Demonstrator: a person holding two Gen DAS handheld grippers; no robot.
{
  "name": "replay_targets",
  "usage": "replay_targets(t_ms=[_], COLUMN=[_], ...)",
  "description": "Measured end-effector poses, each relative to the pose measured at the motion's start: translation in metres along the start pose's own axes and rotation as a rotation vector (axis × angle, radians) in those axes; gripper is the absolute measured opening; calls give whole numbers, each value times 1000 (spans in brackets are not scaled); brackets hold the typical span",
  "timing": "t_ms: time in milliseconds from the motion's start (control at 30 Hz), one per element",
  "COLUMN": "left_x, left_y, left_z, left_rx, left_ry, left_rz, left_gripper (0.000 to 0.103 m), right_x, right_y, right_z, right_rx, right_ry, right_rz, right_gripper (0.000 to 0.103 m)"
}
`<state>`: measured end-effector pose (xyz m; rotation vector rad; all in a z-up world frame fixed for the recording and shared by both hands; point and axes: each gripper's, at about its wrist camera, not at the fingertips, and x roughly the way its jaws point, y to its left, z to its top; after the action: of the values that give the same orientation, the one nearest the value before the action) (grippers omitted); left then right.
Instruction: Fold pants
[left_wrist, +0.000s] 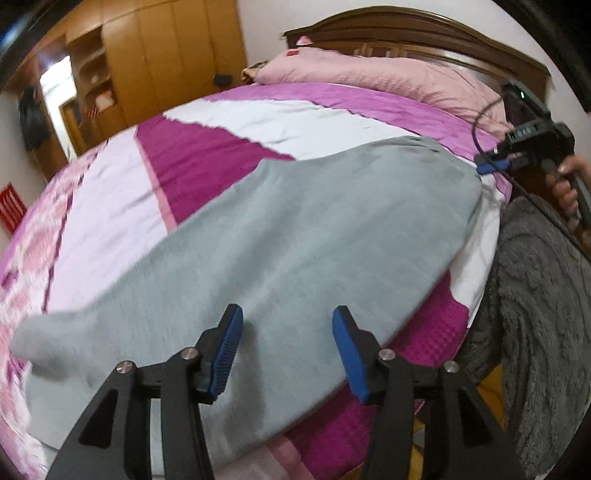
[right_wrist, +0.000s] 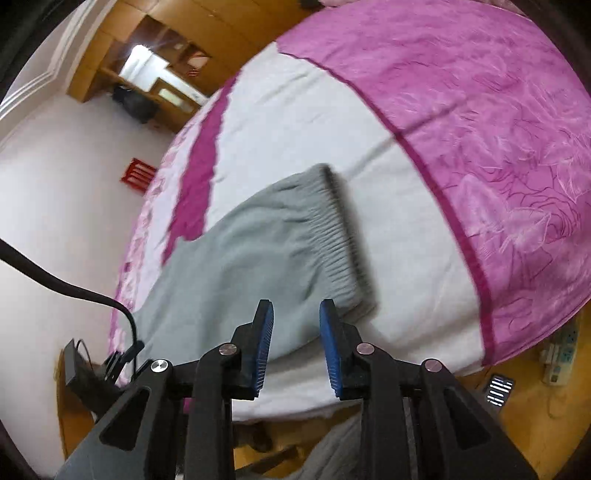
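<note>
Grey pants (left_wrist: 295, 236) lie flat along the bed's near edge, folded lengthwise. The leg end points left in the left wrist view. In the right wrist view the pants (right_wrist: 236, 266) show their ribbed elastic waistband (right_wrist: 343, 240). My left gripper (left_wrist: 287, 325) is open and empty, just above the leg part of the pants. My right gripper (right_wrist: 296, 314) is open and empty, above the waist part near the waistband's near corner. The right gripper also shows at the far right of the left wrist view (left_wrist: 491, 164), held by a hand.
The bed has a pink, magenta and white cover (left_wrist: 207, 155) with pink pillows (left_wrist: 369, 81) by a wooden headboard. A grey fuzzy blanket (left_wrist: 535, 295) hangs at the right. Wooden wardrobes (left_wrist: 166, 55) stand behind. A power strip (right_wrist: 561, 350) and a phone (right_wrist: 498, 391) lie on the floor.
</note>
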<state>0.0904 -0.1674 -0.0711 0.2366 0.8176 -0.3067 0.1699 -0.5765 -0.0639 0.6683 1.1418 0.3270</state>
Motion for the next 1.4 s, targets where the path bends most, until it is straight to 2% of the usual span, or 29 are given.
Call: replay_targets(t_ms=[100,200,300,500,633,667,700,800,933,1067,1200,1300,1400], left_x=[-1,-1,-2,0,0,0,1,1,0,0,0,-3,-9], left_y=[9,12,10,11,10,11,11,10,10,11,13,15,17], left_z=[-6,-10,-14,-16,-18,-18,-18,-18,-17,-18,-19,-19,-21], left_rx=[-40,-27,-12,-21,-16,-18,-19,-17,-11,-11,-23,-31,-37], left_ry=[-5,-3,-12,-10,-11,-10,-10,-10,-11,-13,-11,-11,-13], left_rz=[-23,-13,-1,-2,-1,-2,-2,0,3,3,-5,-4,8], left_gripper=[54,55,56,56,57,57,57,57,58,59,59,59,59], right_x=[1,2,-3,11,16,15,11,7,6,2,20,16,-3], right_y=[-2,4,-1,-17,-19,-20,-22,-24,-22,-23,-23,-19,-7], right_z=[-1,2,1,3,5,5,4,2,-1,1,0,0,-3], right_rx=[10,-10,10,51,78,80,84,87,56,78,30,10,-55], right_ry=[6,15,12,35,16,11,0,-5,3,-26,58,36,-34], right_rz=[-15,-54,-27,-58,-25,-27,-42,-28,-59,-23,-85,-94,-153], right_gripper=[27,27,27,27,27,25,15,12,12,11,12,17,22])
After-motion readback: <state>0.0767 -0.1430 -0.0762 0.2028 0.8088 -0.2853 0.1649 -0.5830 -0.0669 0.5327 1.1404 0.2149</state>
